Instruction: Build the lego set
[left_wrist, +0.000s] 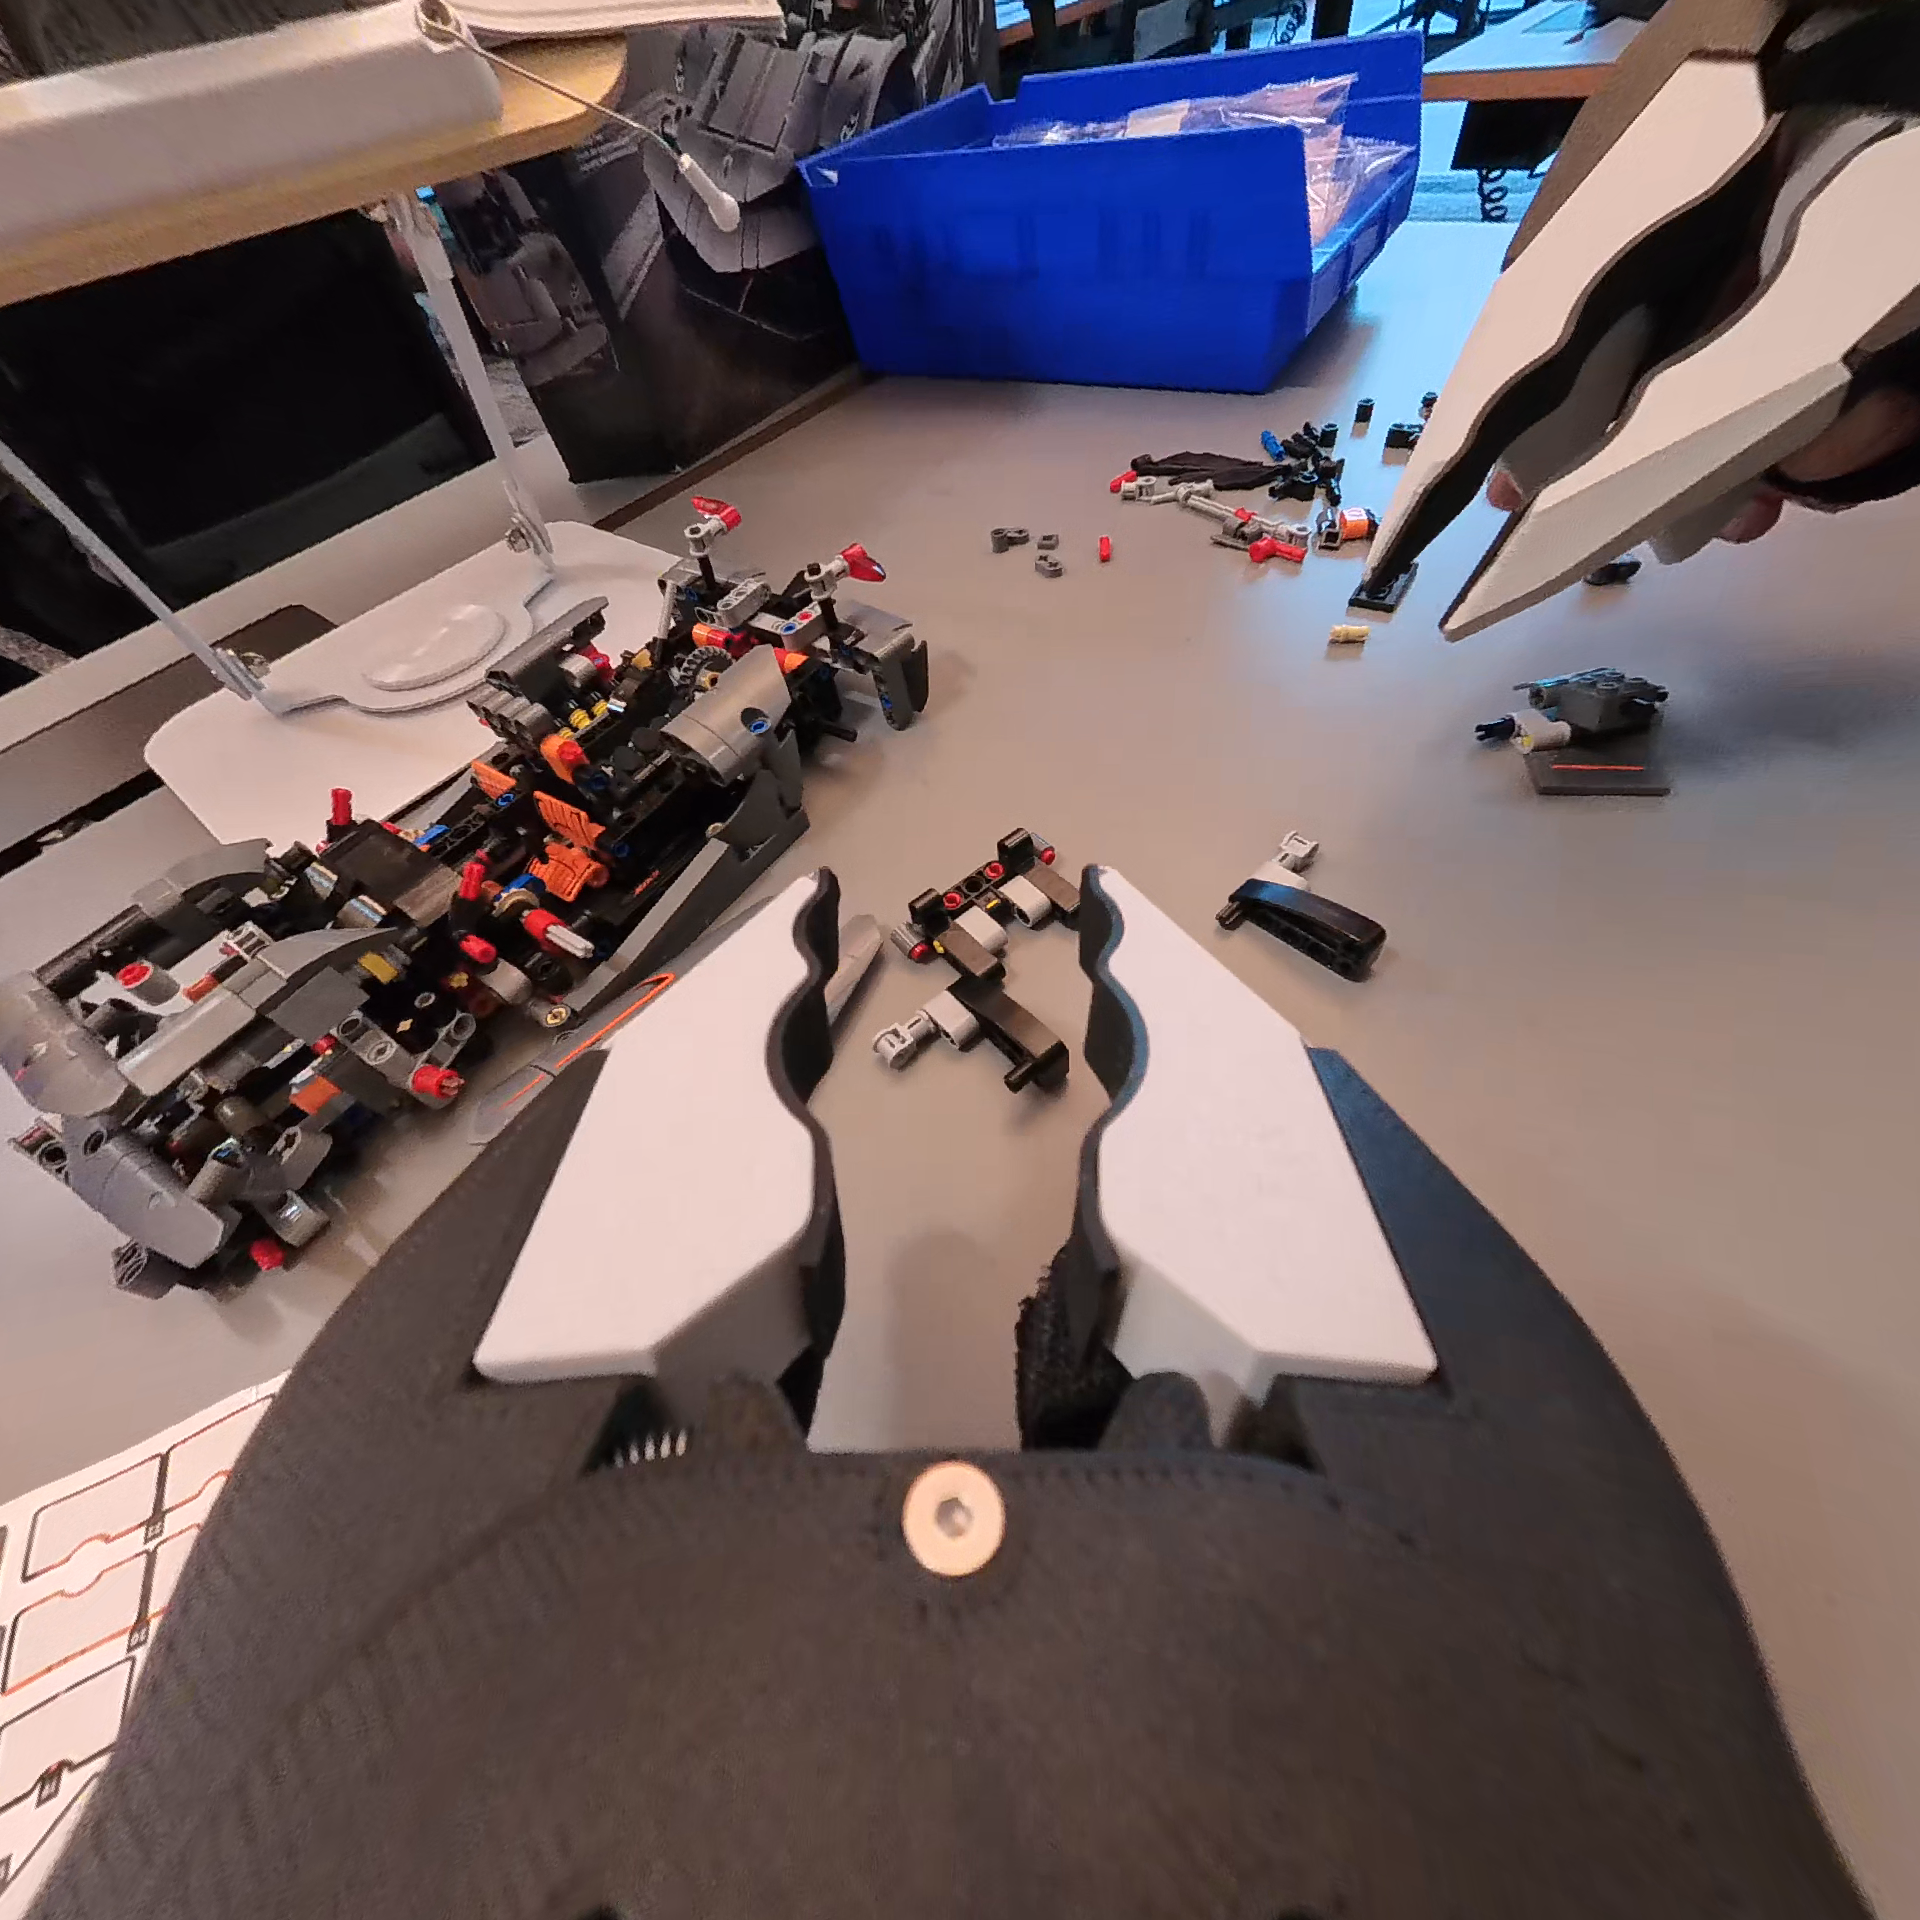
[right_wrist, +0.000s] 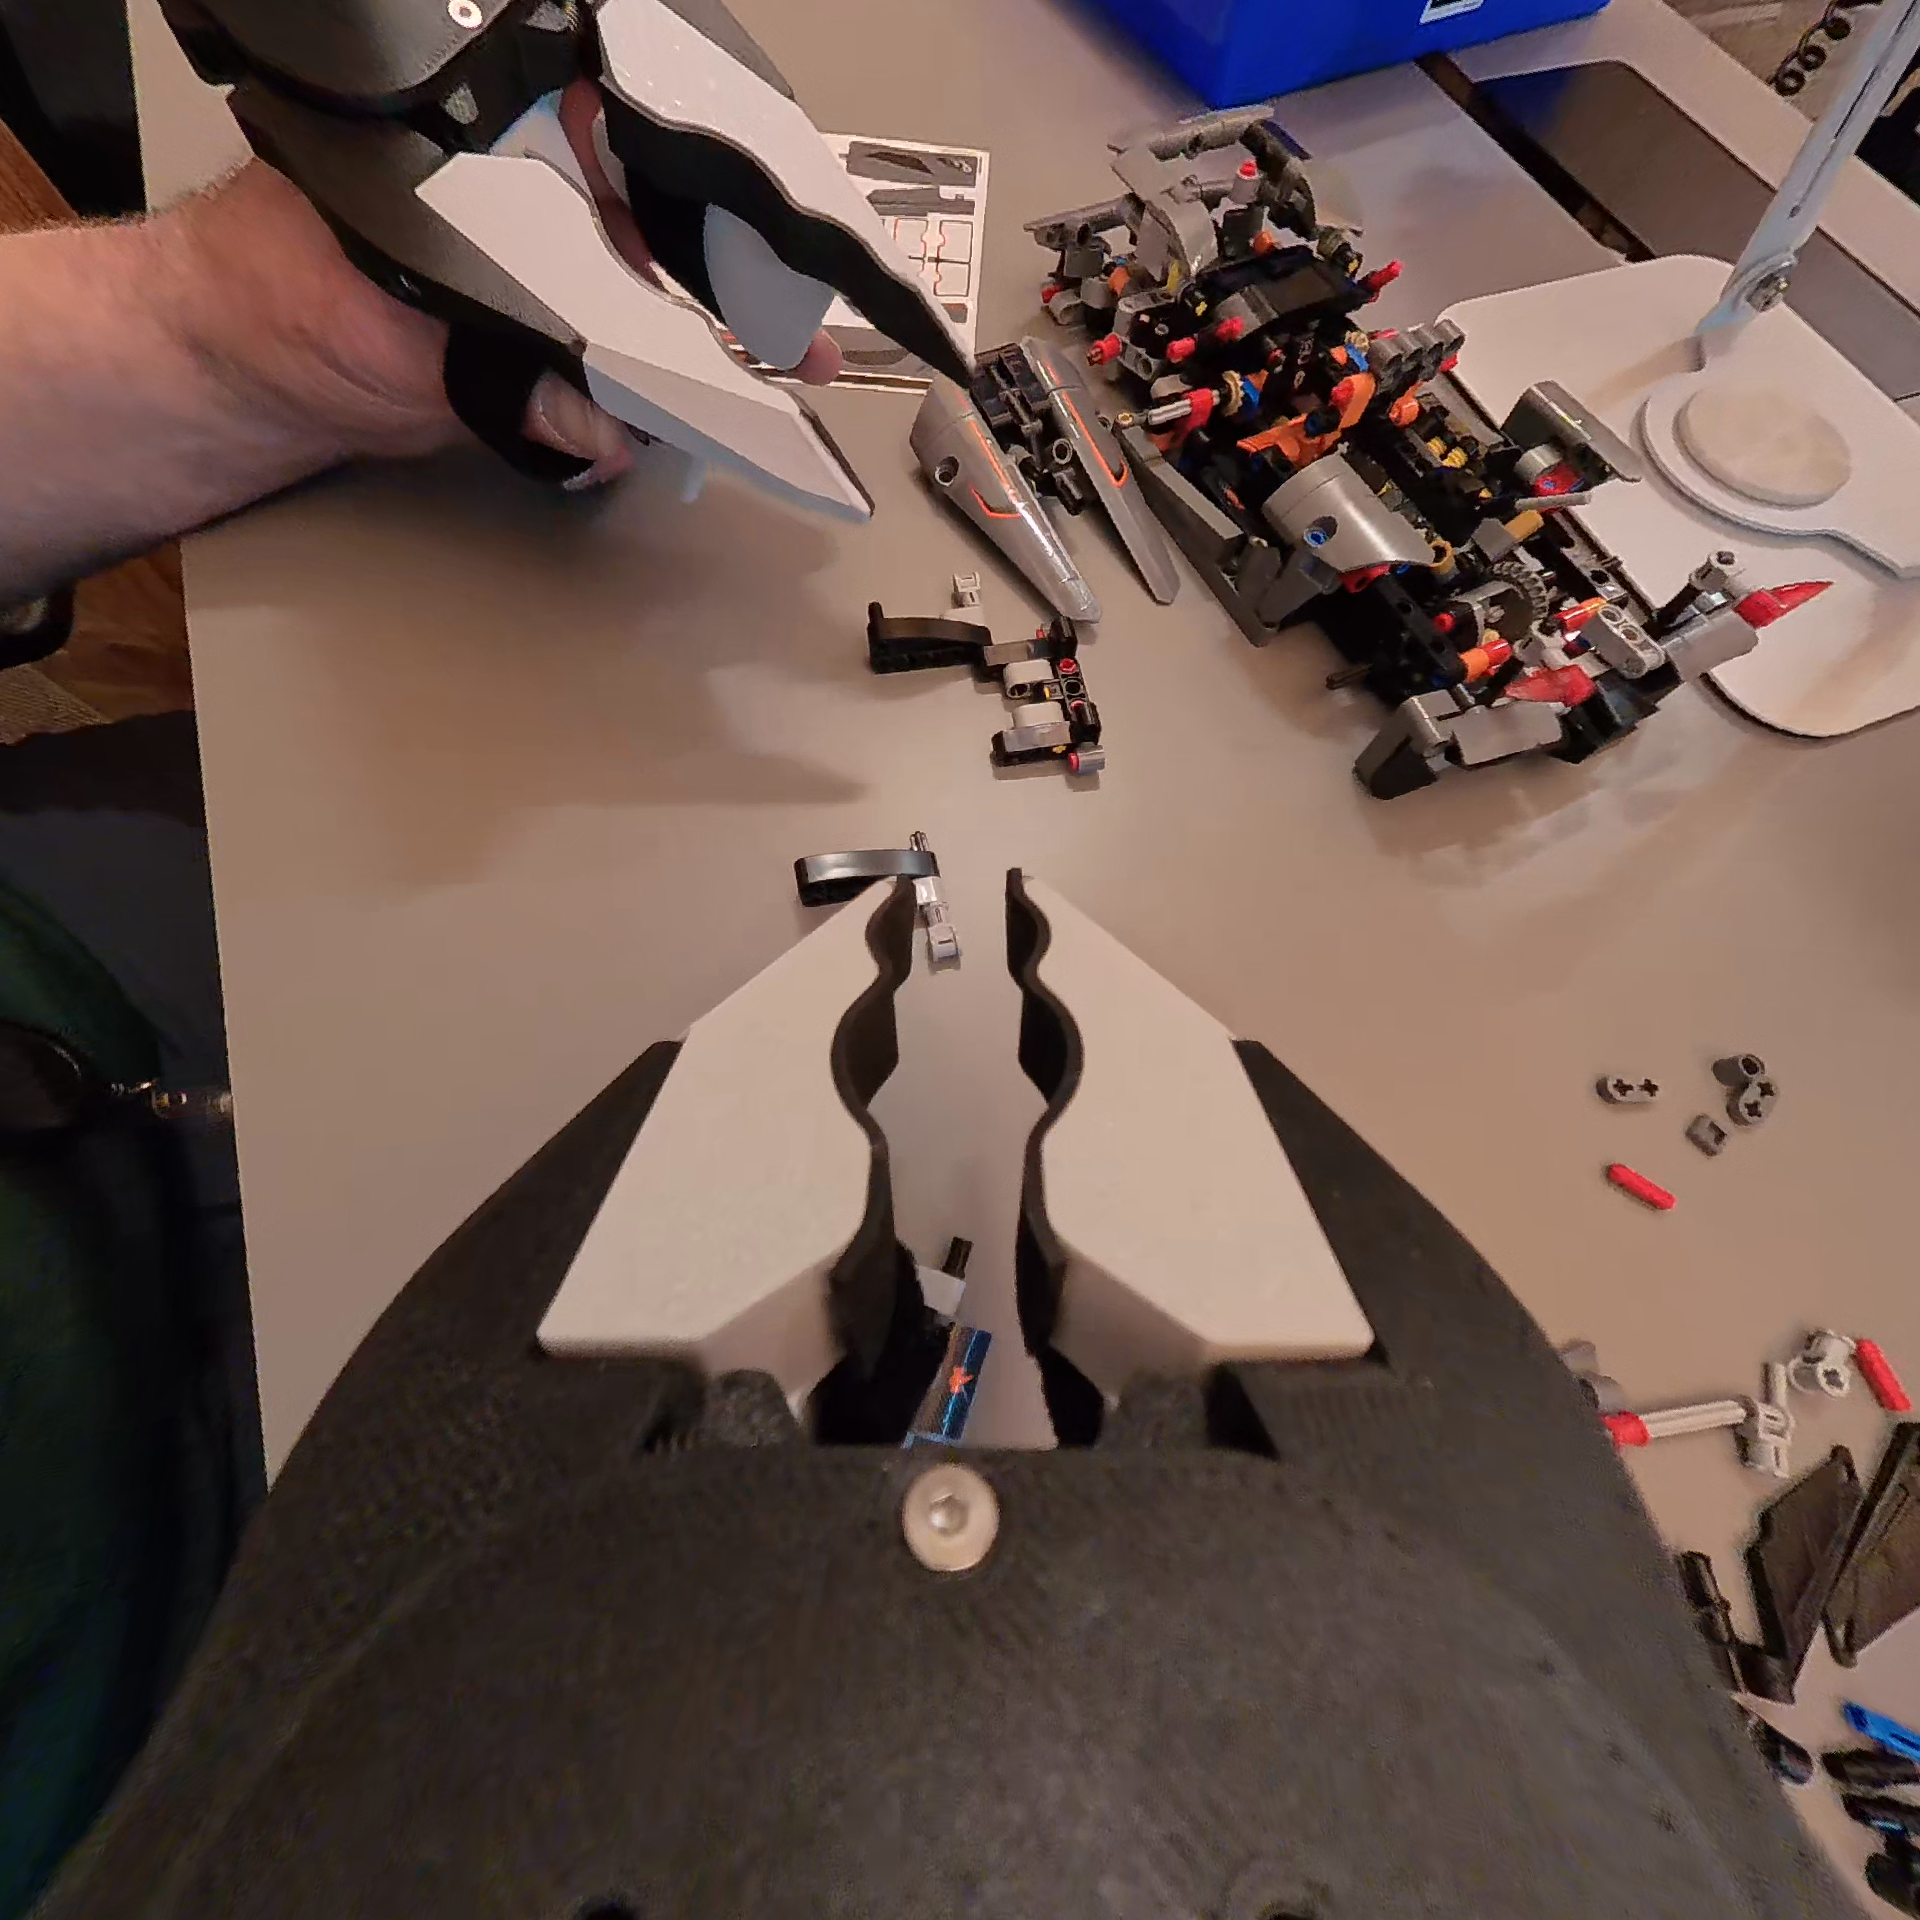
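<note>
A half-built black, grey and orange lego car (left_wrist: 468, 883) lies on the grey table (left_wrist: 1143, 1091), also in the right wrist view (right_wrist: 1403, 468). A small black and grey subassembly (left_wrist: 987, 956) lies in front of my left gripper (left_wrist: 956, 894), which is open and empty above the table. The subassembly also shows in the right wrist view (right_wrist: 1029, 675). My right gripper (right_wrist: 951, 894) is open and empty, its tips just short of a black curved beam with a grey pin (right_wrist: 868, 873). That beam shows in the left wrist view (left_wrist: 1304, 920).
A blue bin (left_wrist: 1122, 229) stands at the back. Loose small pieces (left_wrist: 1236, 488) lie near the right gripper (left_wrist: 1418, 608). A dark panel with a small build (left_wrist: 1590, 727) lies at the right. Grey pieces (right_wrist: 1704, 1101) and a red pin (right_wrist: 1642, 1184) lie nearby. A white stand base (right_wrist: 1766, 436) sits by the car.
</note>
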